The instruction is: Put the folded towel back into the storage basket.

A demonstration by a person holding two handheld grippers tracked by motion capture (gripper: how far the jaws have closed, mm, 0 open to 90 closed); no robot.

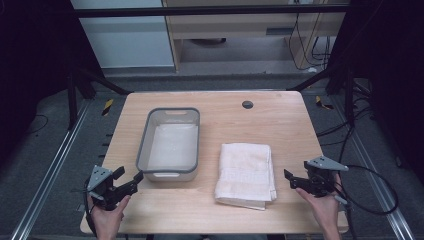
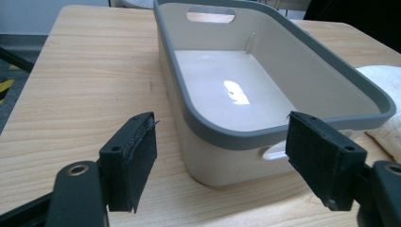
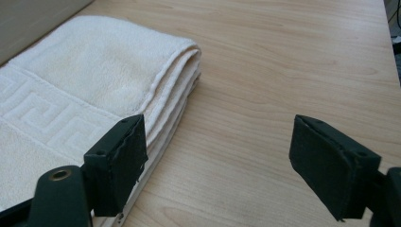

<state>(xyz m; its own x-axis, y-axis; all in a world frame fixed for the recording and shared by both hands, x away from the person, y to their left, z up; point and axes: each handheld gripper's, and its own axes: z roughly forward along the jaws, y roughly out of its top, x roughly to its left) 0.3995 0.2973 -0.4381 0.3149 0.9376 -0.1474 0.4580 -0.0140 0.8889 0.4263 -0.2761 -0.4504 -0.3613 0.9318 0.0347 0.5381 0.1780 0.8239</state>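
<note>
Looks like the start: nothing picked up yet. Table holds an empty bin left of centre, folded towel just to its right, apart. Left gripper released, near the bin's front corner. Right gripper released, beside the towel's right edge. Next, I'd judge: pinch the towel edge. Nothing in the way.
</note>
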